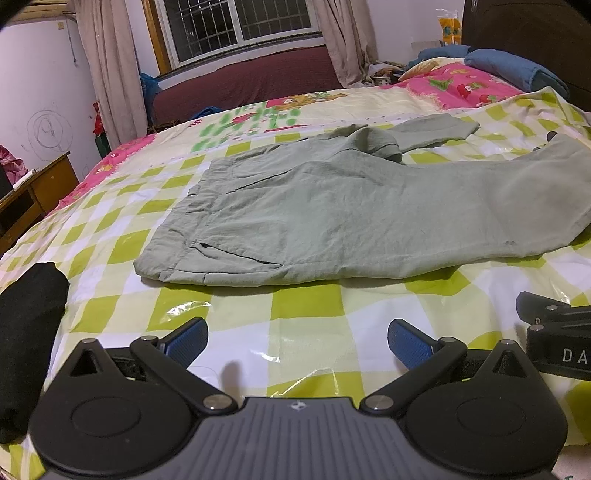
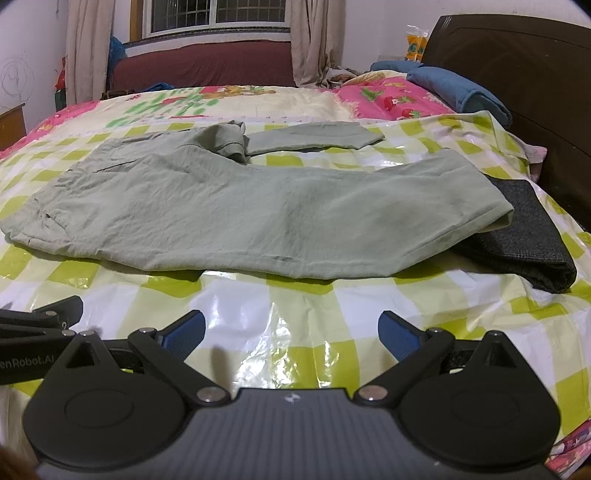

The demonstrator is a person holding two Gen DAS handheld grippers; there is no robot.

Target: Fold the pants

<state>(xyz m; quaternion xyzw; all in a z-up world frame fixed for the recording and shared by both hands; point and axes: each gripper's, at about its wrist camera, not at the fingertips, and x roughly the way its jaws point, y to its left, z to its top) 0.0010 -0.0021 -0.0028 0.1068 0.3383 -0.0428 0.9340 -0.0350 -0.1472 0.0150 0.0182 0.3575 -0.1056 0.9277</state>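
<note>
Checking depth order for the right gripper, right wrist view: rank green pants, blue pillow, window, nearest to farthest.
1. green pants, spread on the bed just ahead of the right gripper
2. blue pillow, far right by the headboard
3. window, back wall, top centre

You can read only two bits of text, each on the body of the other gripper as it pokes into view. In your left wrist view, white capitals "DA" stand on the black body of the right gripper (image 1: 554,332) at the right edge; the rest of the word is cut off by the picture's border. In your right wrist view, pale letters "enRobot.AI" run along the black body of the left gripper (image 2: 37,332) at the left edge, with the start of the word cut off. The line of small print across the bedsheet (image 1: 332,125) is too blurred to read.
</note>
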